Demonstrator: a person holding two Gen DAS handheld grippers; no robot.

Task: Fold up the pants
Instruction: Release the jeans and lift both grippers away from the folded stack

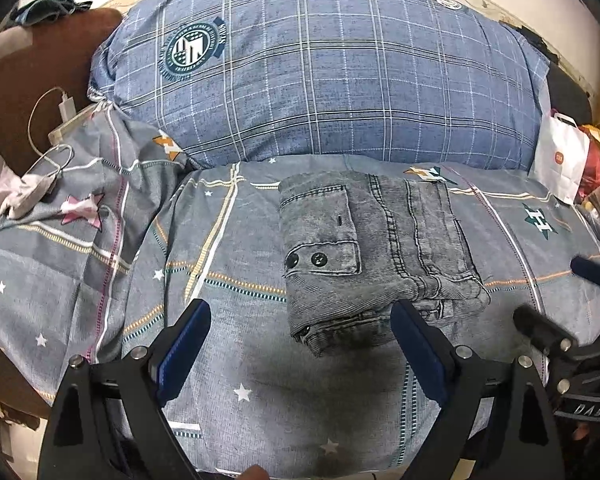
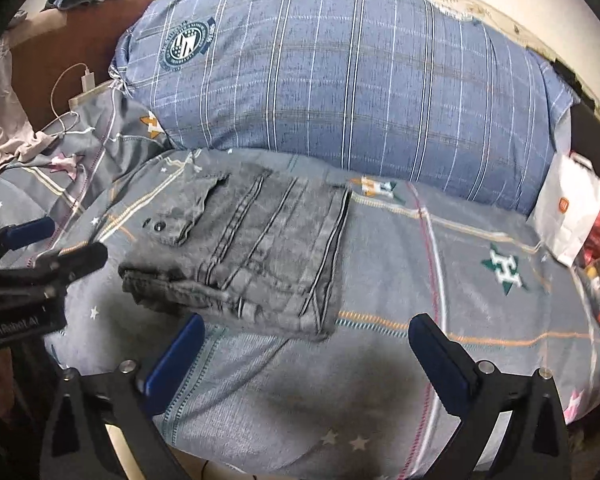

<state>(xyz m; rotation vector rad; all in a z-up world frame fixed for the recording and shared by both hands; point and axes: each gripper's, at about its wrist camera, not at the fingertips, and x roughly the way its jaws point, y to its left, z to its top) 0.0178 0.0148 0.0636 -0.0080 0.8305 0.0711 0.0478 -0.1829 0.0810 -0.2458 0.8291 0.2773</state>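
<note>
Grey denim pants (image 1: 364,252) lie folded into a compact rectangle on the grey star-patterned bedsheet (image 1: 228,360); a buttoned flap pocket faces up on their left half. My left gripper (image 1: 300,316) hovers open above the near edge of the pants, with nothing between its blue pads. In the right wrist view the same pants (image 2: 252,256) lie just beyond my right gripper (image 2: 306,330), which stands wide open and empty. Each gripper shows at the edge of the other's view.
A large blue plaid pillow (image 1: 320,72) fills the back of the bed. A white charger and cable (image 1: 66,106) lie at the far left near crumpled cloth (image 1: 16,200). A white paper bag (image 1: 560,160) and red packaging stand at the right edge.
</note>
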